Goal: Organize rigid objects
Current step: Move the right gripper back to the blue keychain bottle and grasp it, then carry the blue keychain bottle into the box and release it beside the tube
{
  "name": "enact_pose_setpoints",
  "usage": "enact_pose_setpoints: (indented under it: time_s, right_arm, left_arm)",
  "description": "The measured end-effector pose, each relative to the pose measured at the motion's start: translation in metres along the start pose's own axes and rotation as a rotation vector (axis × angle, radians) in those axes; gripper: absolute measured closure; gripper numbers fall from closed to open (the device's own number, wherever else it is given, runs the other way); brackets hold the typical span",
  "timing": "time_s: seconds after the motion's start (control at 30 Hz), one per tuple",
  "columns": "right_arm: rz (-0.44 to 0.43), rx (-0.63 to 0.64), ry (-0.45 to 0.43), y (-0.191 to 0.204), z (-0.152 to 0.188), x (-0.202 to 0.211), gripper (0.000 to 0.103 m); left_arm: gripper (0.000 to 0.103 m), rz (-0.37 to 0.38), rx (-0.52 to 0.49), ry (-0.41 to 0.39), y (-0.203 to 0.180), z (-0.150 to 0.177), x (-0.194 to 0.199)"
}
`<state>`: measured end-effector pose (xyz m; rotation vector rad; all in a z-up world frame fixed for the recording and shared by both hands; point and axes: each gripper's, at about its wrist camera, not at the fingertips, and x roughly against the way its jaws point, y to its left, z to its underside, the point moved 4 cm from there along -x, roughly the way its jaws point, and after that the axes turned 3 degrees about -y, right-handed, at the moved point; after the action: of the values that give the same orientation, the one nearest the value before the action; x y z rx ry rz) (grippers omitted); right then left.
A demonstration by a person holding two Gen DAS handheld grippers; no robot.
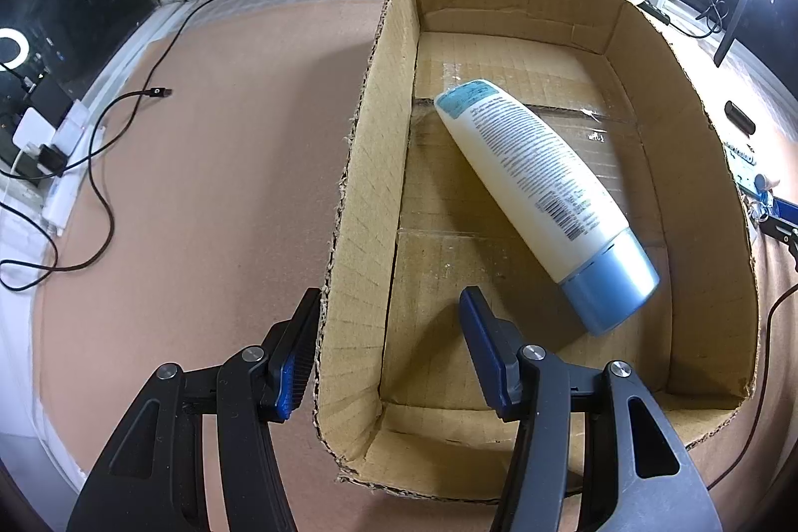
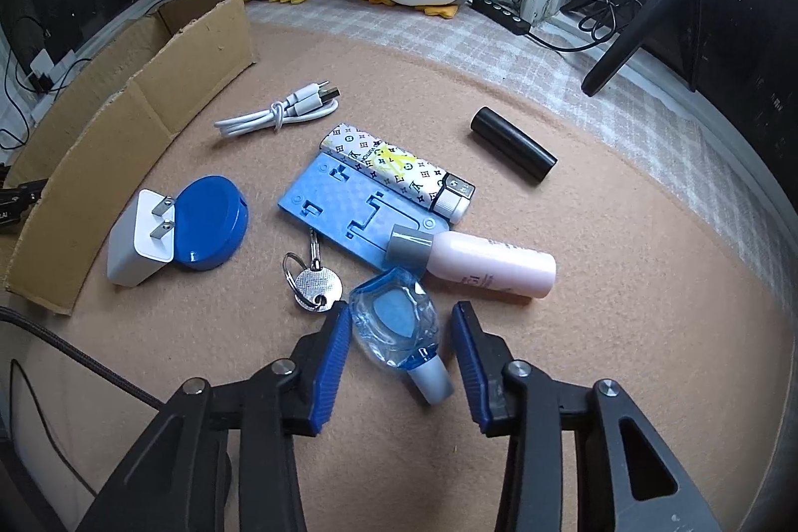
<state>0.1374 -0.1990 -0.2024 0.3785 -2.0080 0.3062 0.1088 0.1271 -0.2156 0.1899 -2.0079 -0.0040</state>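
ribbed blue tongs (image 2: 399, 335) straddle glossy faceted bottle (image 2: 394, 325).

Ahead of the fingers, the flat blue plastic phone stand (image 2: 344, 203) lies partly hidden under the patterned white power bank (image 2: 394, 168) and pink bottle (image 2: 479, 265); its label print is unreadable.

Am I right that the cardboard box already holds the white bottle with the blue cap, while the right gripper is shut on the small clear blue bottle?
Not quite: in the right wrist view the right gripper is open, its fingers on either side of the small clear blue bottle, not clamped on it. The rest holds: the left wrist view shows the white bottle with the blue cap lying in the cardboard box.
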Motion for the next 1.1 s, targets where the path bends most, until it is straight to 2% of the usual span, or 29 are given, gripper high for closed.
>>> enact_pose_setpoints:
  time_s: [0.33,0.6,0.87,1.1]
  right_arm:
    - [0.038,-0.095,-0.012,-0.013,0.019,0.012,0.071]
    - [0.07,-0.144,-0.085,-0.011,0.024,0.047,0.071]
    - [0.011,-0.092,-0.232,0.033,-0.014,0.108,0.071]
    - [-0.069,-0.01,-0.306,0.089,-0.045,0.133,0.071]
  left_arm:
    - [0.048,0.01,0.004,-0.004,0.002,0.001,0.0]
    - [0.048,0.026,-0.026,-0.004,0.004,0.001,0.0]
    - [0.048,0.025,-0.034,-0.003,0.007,0.003,0.001]
    - [0.048,0.063,-0.005,-0.002,0.013,0.004,-0.001]
